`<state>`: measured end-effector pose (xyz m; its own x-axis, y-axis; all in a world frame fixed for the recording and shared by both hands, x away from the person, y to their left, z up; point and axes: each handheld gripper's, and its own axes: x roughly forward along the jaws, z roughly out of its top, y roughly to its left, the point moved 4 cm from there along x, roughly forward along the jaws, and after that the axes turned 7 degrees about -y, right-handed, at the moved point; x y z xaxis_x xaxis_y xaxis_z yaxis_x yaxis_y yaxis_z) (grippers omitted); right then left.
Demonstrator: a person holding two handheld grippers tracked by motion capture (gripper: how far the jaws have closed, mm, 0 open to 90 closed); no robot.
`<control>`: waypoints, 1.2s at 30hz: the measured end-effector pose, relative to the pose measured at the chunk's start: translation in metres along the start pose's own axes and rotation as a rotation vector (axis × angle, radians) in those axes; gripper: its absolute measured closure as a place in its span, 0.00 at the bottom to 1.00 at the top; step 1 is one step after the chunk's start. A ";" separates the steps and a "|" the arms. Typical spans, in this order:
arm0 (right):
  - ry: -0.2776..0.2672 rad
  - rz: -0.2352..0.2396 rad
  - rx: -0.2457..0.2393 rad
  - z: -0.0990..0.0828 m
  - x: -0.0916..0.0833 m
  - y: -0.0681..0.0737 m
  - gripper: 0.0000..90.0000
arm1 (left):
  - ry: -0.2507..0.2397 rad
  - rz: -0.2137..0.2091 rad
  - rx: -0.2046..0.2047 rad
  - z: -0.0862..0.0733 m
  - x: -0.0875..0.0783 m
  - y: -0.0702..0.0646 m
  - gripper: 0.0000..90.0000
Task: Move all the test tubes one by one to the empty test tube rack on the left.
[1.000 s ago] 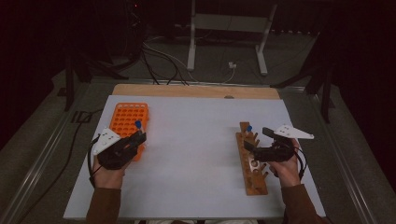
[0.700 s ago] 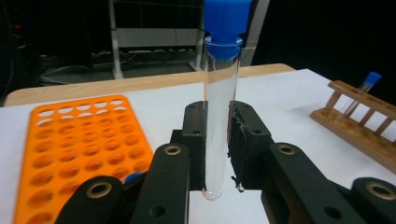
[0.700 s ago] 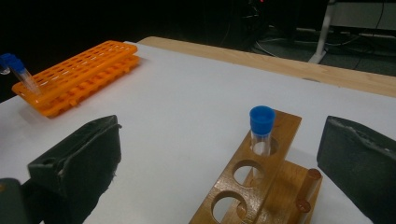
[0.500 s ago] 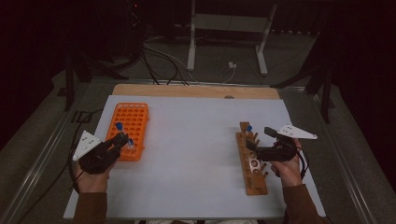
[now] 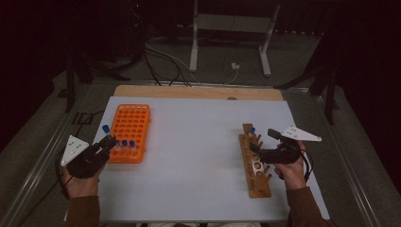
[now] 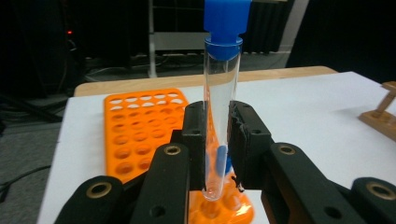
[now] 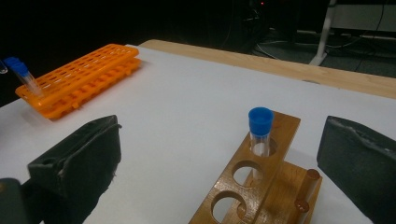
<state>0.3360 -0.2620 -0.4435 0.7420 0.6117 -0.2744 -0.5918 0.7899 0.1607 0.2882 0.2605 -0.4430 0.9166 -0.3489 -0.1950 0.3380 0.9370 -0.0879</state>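
My left gripper (image 5: pixel 107 142) is shut on a clear test tube with a blue cap (image 5: pixel 106 128), held upright just off the near left corner of the orange tube rack (image 5: pixel 131 124). In the left gripper view the tube (image 6: pixel 221 88) stands pinched between the black pads (image 6: pixel 196 130), with the orange rack (image 6: pixel 135 126) behind it. Two more blue-capped tubes (image 5: pixel 128 143) sit in that rack's near row. My right gripper (image 5: pixel 262 140) hovers open over the wooden rack (image 5: pixel 256 176). One capped tube (image 7: pixel 260 127) stands in the wooden rack (image 7: pixel 280 140), between the wide-apart pads (image 7: pixel 88 154).
A white sheet (image 5: pixel 194 142) covers the table, with a wooden strip (image 5: pixel 198 92) along its far edge. Behind the table a metal stand (image 5: pixel 231 28) and cables (image 5: pixel 161 56) lie on the dark floor. The person's hands enter from the near edge.
My left gripper, still holding the tube, has moved left from over the orange rack to beside its near left corner. The right hand has stayed put.
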 end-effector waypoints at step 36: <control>-0.009 0.006 0.001 0.000 -0.001 0.000 0.00 | 0.138 0.064 0.013 -0.046 0.022 0.025 0.87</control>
<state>0.3350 -0.2630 -0.4435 0.7410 0.6168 -0.2653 -0.5961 0.7862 0.1629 0.3072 0.2757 -0.4947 0.8987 -0.2866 -0.3320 0.2837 0.9571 -0.0582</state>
